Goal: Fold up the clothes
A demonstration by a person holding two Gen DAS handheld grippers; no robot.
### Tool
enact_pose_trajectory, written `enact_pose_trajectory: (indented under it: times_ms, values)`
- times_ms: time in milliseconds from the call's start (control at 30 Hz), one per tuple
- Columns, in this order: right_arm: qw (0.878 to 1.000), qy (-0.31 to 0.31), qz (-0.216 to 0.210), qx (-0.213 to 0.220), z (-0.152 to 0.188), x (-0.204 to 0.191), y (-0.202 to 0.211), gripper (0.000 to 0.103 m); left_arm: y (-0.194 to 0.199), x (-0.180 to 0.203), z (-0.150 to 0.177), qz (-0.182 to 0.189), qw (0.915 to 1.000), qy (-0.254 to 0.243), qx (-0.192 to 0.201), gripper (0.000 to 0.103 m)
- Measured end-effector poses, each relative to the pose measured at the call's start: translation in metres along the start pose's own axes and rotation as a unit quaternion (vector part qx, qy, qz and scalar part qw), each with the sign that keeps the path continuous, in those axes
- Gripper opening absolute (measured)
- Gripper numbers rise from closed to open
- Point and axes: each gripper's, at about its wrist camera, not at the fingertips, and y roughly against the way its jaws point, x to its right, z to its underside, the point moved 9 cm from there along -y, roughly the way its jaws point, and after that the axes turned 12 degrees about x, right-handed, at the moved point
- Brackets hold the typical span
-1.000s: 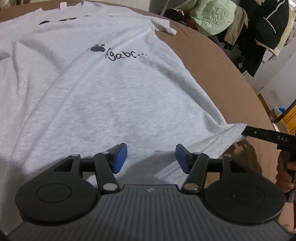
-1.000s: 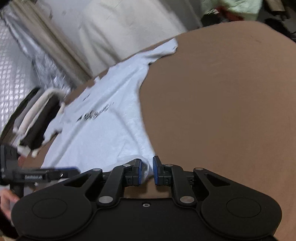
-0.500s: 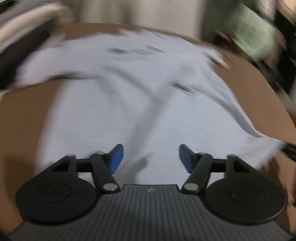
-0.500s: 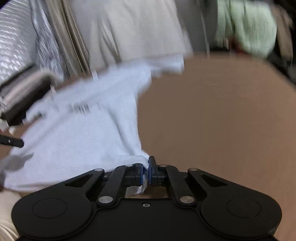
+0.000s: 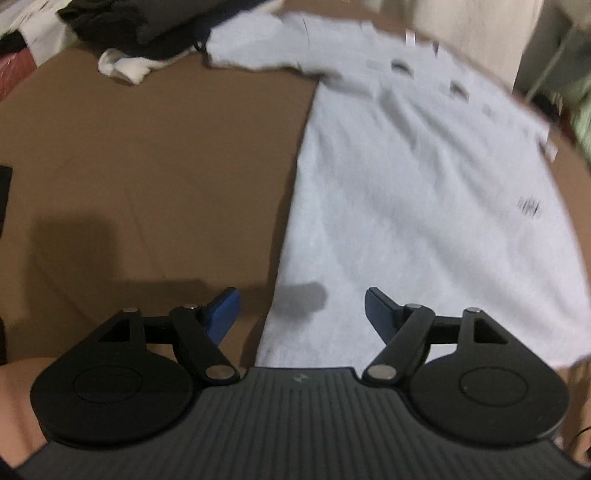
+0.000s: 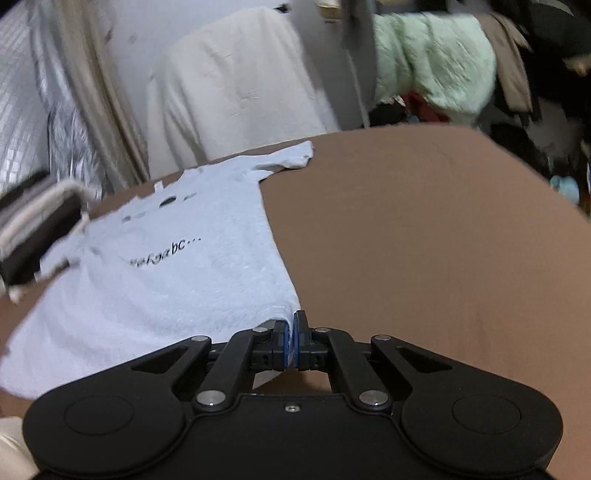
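Observation:
A light grey T-shirt (image 5: 399, 192) with black print lies spread on the brown table (image 5: 155, 155). In the left wrist view my left gripper (image 5: 302, 308) hovers over the shirt's bottom left corner, its jaws opening wide, with nothing pressed between the blue pads. The shirt's side edge runs up between the fingers. In the right wrist view my right gripper (image 6: 291, 341) is shut on the bottom right corner of the T-shirt (image 6: 177, 266), and a thin fold of grey cloth shows between its pads.
A pile of dark and white clothes (image 5: 140, 33) sits at the table's far left corner. Beyond the table stand a chair under a cream cover (image 6: 236, 88) and heaped green and dark garments (image 6: 436, 62). Bare brown table (image 6: 424, 229) stretches right of the shirt.
My left gripper has swept left from the middle of the hem to the shirt's left edge and opened wider. My right gripper has shut on the right hem corner.

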Motion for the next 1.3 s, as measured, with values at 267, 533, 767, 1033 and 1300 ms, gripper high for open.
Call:
enact_pose_trajectory:
  times_ms: [267, 533, 767, 1033, 1300]
  values:
    - [1.000, 0.017, -0.005, -0.020, 0.002, -0.001, -0.008, 0.002, -0.040, -0.010, 0.025, -0.046, 0.9931, 0.012, -0.108, 0.099]
    - [0.999, 0.023, -0.039, -0.022, 0.003, -0.004, -0.016, 0.003, -0.022, 0.002, 0.007, -0.038, 0.9989, -0.028, -0.005, 0.002]
    - [0.989, -0.065, -0.128, 0.044, -0.069, -0.011, 0.019, 0.002, 0.099, -0.005, -0.021, -0.025, 0.9930, -0.009, 0.115, 0.002]
    - [0.996, -0.068, -0.055, -0.023, -0.008, 0.012, 0.015, 0.002, 0.060, -0.013, 0.049, -0.057, 0.9984, -0.008, -0.001, 0.002]
    - [1.000, 0.005, -0.017, -0.017, -0.014, 0.019, 0.023, 0.001, 0.050, -0.002, 0.057, -0.052, 0.9979, -0.030, -0.026, 0.002]
